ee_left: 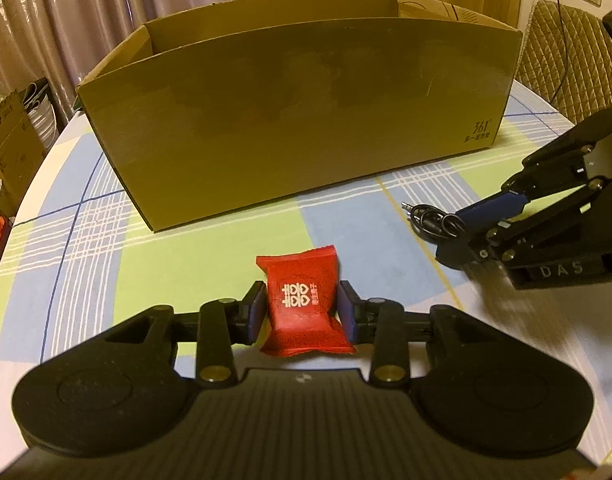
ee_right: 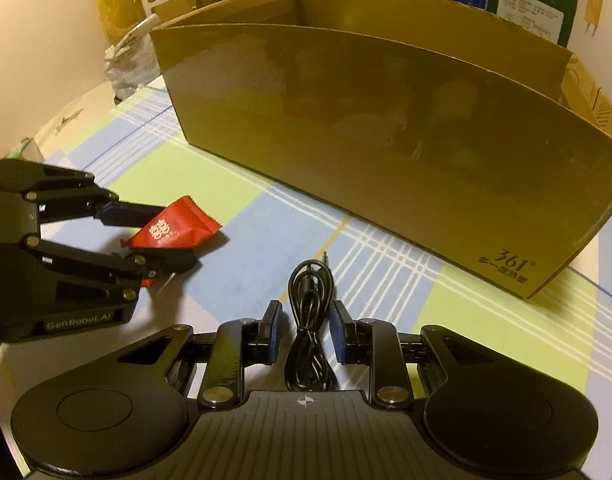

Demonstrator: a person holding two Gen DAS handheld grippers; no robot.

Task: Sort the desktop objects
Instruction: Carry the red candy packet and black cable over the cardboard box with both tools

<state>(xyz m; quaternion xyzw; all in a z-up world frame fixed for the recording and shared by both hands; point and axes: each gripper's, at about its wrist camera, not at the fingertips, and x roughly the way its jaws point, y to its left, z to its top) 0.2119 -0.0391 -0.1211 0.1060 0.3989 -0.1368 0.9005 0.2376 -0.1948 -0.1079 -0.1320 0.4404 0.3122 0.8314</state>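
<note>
The left tongs (ee_left: 302, 308) pinch the red packet (ee_left: 304, 306) across its middle, low on the bench (ee_left: 106, 240), likely so it lifts without slipping. The right tongs (ee_right: 306, 330) are nearly closed around the coiled cable (ee_right: 309, 320); whether the pads press it I cannot tell. Ahead of both stands one box (ee_left: 298, 120), probably the destination. Count: one packet, one cable.

Probably a home: curtains (ee_left: 66, 20), checked tablecloth (ee_left: 106, 216), quilted chair (ee_left: 561, 52).
</note>
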